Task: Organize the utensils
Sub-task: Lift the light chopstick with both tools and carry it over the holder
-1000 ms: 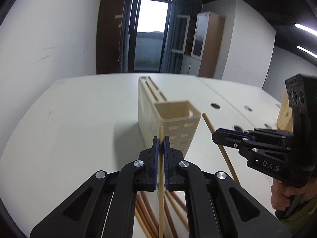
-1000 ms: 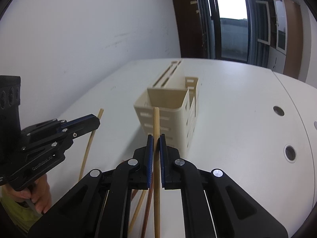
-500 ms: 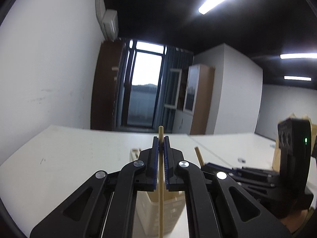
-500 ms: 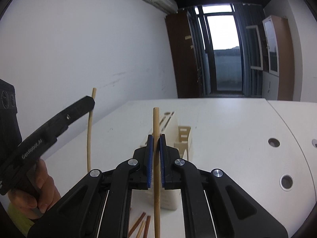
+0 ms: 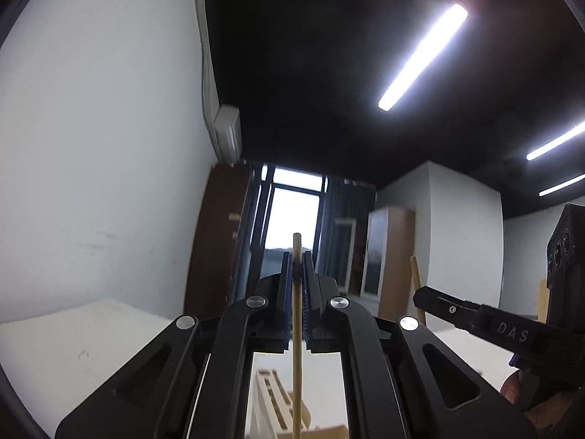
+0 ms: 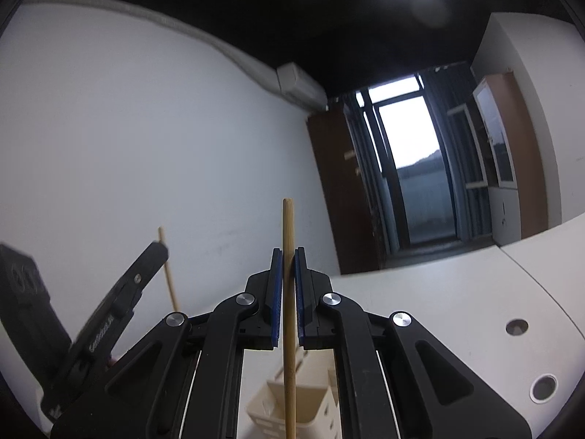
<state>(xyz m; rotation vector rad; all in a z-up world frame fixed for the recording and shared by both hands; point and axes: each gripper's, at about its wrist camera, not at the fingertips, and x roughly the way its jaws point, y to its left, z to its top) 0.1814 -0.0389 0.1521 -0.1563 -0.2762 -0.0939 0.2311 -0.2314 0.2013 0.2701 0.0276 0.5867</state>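
1. The left gripper (image 5: 297, 292) has its jaws closed on a pale chopstick (image 5: 297, 347), pinched near its upper end so that the stick stands upright and runs down between the arms of the tool.
2. The right gripper (image 6: 288, 292) has its jaws closed on a darker wooden chopstick (image 6: 289, 329), also upright, its blunt top showing above the pads.
3. Below both sticks sits the cream utensil holder (image 6: 310, 413) on the white table (image 6: 438, 292); each stick's lower part hangs above the holder's open compartments, though the tips are out of view.
4. Seen from the right wrist, the left gripper is to the left of the holder; seen from the left wrist, the right gripper is to the holder's right.
5. The step in hand looks like carrying two chopsticks over the holder to drop them in.
6. The next move likely calls for lowering each stick, tip first, into one compartment of the holder, then opening the jaws.
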